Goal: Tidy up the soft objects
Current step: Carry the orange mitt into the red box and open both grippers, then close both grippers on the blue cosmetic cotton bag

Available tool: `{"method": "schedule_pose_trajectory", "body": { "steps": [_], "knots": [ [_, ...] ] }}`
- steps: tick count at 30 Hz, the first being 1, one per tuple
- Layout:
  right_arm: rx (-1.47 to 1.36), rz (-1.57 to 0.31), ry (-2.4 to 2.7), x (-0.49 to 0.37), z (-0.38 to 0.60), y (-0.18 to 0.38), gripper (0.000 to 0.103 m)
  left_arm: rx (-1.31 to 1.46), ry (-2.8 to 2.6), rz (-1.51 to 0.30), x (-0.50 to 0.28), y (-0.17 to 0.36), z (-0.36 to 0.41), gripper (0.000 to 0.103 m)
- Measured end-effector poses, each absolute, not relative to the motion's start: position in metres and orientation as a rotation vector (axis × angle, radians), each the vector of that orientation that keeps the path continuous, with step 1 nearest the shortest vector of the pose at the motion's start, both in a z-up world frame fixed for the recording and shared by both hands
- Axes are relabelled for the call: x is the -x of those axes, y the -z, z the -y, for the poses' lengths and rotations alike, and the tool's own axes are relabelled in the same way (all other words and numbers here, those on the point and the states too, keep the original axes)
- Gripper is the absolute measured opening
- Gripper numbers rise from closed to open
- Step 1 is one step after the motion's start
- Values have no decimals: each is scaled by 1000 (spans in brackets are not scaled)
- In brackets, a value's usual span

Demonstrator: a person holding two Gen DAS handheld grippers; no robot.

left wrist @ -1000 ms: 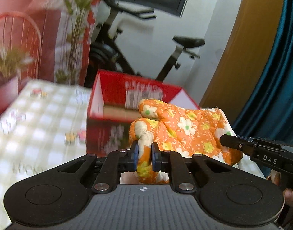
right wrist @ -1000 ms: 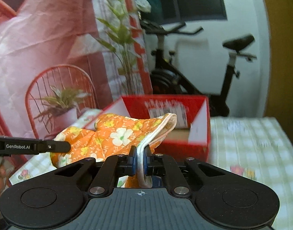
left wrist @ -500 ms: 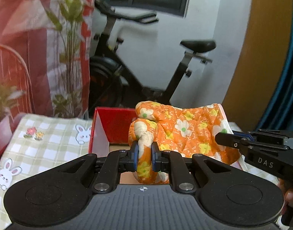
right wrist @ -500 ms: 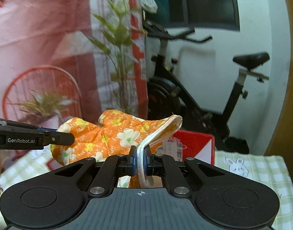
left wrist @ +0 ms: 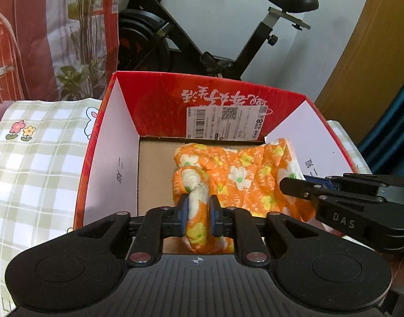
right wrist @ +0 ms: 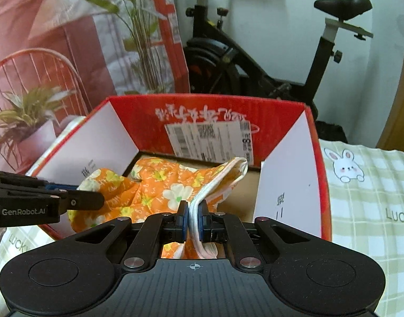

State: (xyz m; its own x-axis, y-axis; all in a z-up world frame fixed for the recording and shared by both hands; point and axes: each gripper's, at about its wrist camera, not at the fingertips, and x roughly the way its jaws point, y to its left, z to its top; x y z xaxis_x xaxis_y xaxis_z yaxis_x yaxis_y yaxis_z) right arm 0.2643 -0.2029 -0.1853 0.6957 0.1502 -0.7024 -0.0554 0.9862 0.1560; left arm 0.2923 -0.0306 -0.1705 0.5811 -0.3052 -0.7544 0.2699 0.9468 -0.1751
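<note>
Checked tablecloth [left wrist: 38, 163] beneath red box [left wrist: 254, 97]; orange floral cloth [left wrist: 244, 177] lowered inside box, stretched crosswise, ends gripped by left gripper [left wrist: 196, 215] and right gripper [right wrist: 192, 218], jaws opening.

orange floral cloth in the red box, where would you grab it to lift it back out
Grip the orange floral cloth at its raised white-trimmed edge, coming from above through the open top of the red box. That hem stands up off the heap, thin enough to pinch. The right gripper, jaws opening, has this edge between its fingers.
</note>
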Motion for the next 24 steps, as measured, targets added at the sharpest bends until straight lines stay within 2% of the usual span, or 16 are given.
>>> {"method": "schedule_pose_trajectory", "body": {
  "steps": [1, 2, 3, 4, 18, 24],
  "knots": [
    [-121, -795, -108, -264, 202, 186, 15, 35, 335, -888, -291, 170, 30, 33],
    [-117, -792, -96, -263, 203, 186, 22, 34, 338, -884, -288, 169, 29, 41],
    [-117, -786, -86, -262, 203, 185, 25, 37, 337, -875, -285, 168, 30, 54],
    [-119, -778, -79, -260, 204, 184, 26, 42, 334, -863, -286, 166, 29, 57],
    [-124, -571, -138, -174, 209, 128, 28, 74, 417, -741, -209, 121, 15, 57],
    [-108, -556, -159, -122, 199, 135, 32, 81, 458, -756, -167, 133, 15, 57]
  ]
}}
